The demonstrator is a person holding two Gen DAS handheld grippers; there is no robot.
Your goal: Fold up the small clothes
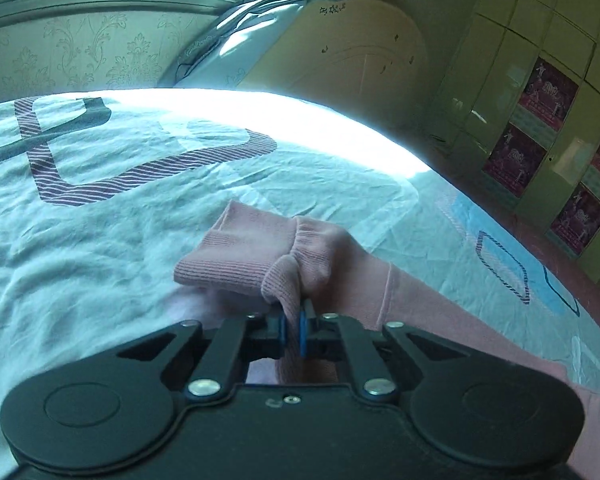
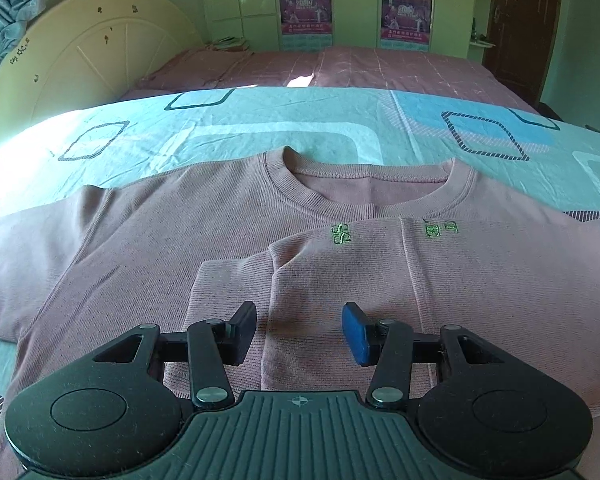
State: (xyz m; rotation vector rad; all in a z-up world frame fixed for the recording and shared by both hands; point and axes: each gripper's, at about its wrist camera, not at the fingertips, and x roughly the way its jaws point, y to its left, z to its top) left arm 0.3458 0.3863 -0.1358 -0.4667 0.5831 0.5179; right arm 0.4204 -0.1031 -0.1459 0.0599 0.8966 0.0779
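Note:
A small pink long-sleeved shirt (image 2: 148, 240) lies face up on the bed, collar (image 2: 364, 196) away from me, green embroidery below it. One sleeve is folded across the chest, its ribbed cuff (image 2: 236, 288) just ahead of my right gripper (image 2: 300, 320), which is open and empty above it. In the left wrist view my left gripper (image 1: 293, 320) is shut on the other sleeve's ribbed cuff (image 1: 256, 256), bunched and lifted a little off the sheet; the sleeve (image 1: 440, 304) trails to the right.
The bed has a light blue sheet (image 1: 100, 240) with rounded square patterns. A cream headboard (image 2: 100, 52) stands at the left, a pink second bed (image 2: 340, 68) behind, wardrobes with posters (image 2: 306, 4) at the far wall.

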